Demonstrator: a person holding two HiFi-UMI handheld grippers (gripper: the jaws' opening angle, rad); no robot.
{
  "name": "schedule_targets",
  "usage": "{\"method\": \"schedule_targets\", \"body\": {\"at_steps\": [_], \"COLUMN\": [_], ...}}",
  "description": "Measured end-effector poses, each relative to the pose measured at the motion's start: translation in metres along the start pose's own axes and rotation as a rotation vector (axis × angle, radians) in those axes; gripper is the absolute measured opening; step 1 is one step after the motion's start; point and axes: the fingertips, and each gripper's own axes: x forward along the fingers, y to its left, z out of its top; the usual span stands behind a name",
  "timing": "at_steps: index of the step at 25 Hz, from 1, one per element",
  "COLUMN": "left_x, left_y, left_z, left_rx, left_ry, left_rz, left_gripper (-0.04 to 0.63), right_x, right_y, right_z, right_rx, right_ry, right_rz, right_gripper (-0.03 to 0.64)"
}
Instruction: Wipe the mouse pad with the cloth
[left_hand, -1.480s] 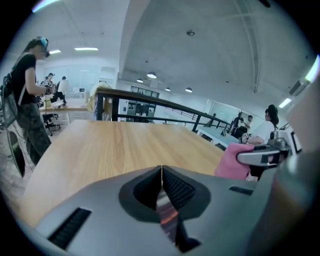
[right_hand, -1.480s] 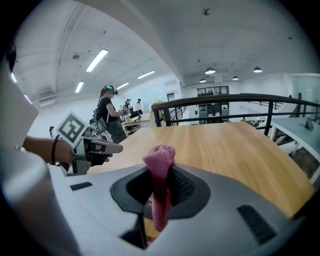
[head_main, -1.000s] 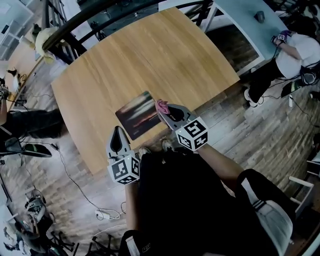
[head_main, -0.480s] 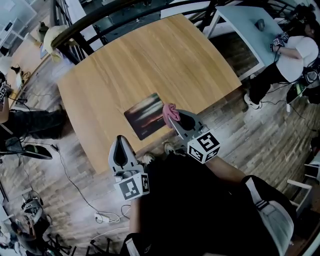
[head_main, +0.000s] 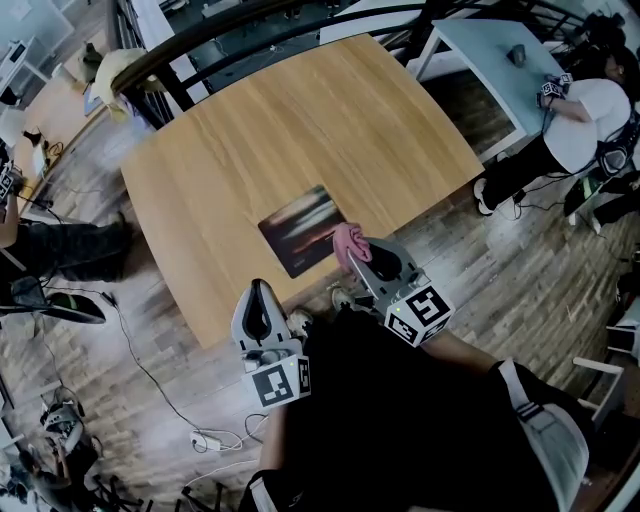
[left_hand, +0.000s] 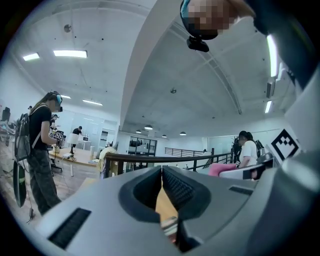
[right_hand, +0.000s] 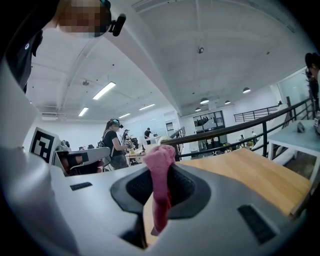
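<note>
A dark mouse pad (head_main: 302, 228) with a sunset picture lies near the front edge of the wooden table (head_main: 300, 130). My right gripper (head_main: 352, 247) is shut on a pink cloth (head_main: 349, 240), held just off the pad's right corner, at the table's front edge. In the right gripper view the pink cloth (right_hand: 160, 187) sticks up between the closed jaws. My left gripper (head_main: 257, 293) is shut and empty, below the table's front edge, over the floor. In the left gripper view the jaws (left_hand: 161, 187) meet with nothing between them.
A black railing (head_main: 200, 40) runs behind the table. A light blue table (head_main: 490, 50) stands at the upper right, with a seated person (head_main: 590, 120) beside it. Cables and a power strip (head_main: 205, 435) lie on the wooden floor at lower left.
Both grippers have drawn back toward me, off the pad. The right gripper with the pink cloth moved from over the pad's right edge to the table's front edge.
</note>
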Motion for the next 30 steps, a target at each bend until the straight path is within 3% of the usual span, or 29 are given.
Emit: {"method": "schedule_targets", "body": {"at_steps": [8,30], "left_x": [-0.002,-0.001], "left_y": [-0.004,0.000], "left_z": [-0.006,-0.007], "left_rx": [-0.004,-0.017], "left_ry": [0.021,0.027], "left_rz": [-0.055,-0.083], "left_gripper": [0.026,0.026], "right_x": [-0.001,0.000], "right_y": [0.005,0.011], "right_z": [-0.002,-0.001], "right_rx": [0.009,-0.013], "right_ry": [-0.013,-0.017], "right_rz": [-0.045,-0.054], "right_gripper": [0.066,0.066]}}
